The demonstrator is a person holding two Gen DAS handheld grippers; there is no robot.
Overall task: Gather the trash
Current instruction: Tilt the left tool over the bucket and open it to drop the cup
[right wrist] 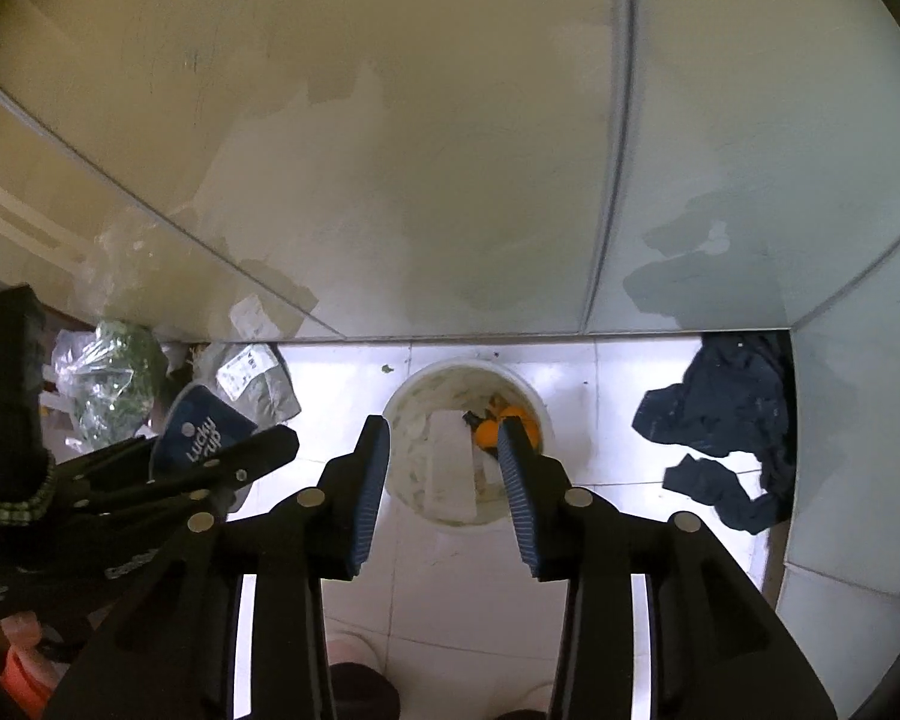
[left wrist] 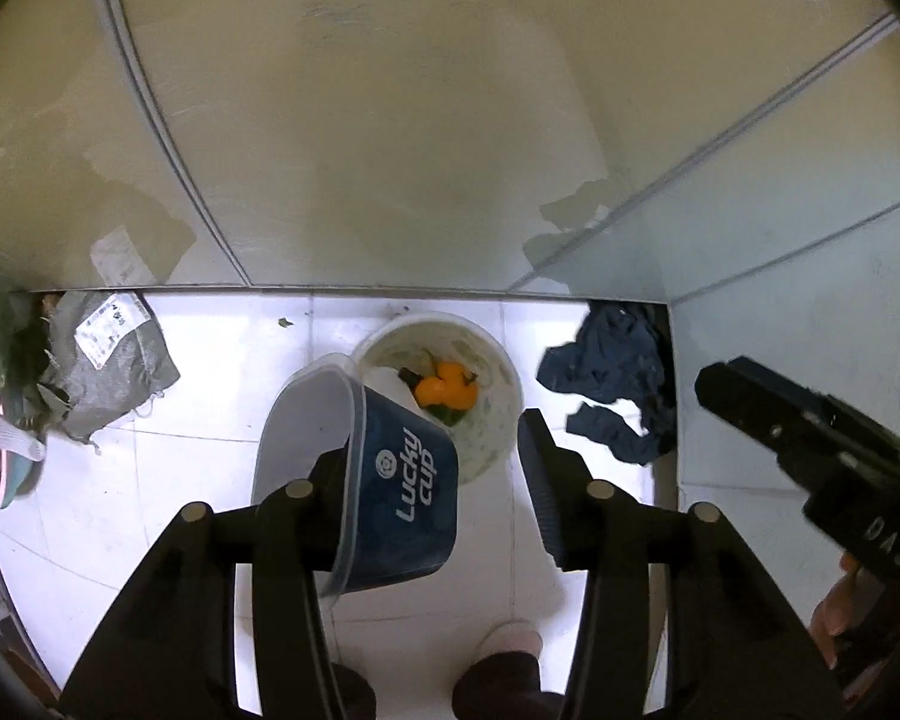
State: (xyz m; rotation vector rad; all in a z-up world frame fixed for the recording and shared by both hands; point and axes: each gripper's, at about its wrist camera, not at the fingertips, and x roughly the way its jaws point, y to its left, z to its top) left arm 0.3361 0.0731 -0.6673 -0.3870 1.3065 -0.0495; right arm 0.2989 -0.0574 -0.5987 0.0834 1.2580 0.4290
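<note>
Left wrist view: Lucky Cup tub (left wrist: 390, 480) hangs over white bin (left wrist: 498, 420).

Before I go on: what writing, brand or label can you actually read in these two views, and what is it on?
"Lucky cup": white letters on the dark blue sleeve of the clear plastic cup at the left gripper, also readable in the right wrist view.
White printed label on the grey bag: too small and blurred to read.
Letters on the right gripper body: partly visible, not clearly readable.
White bin: no text seen.
</note>
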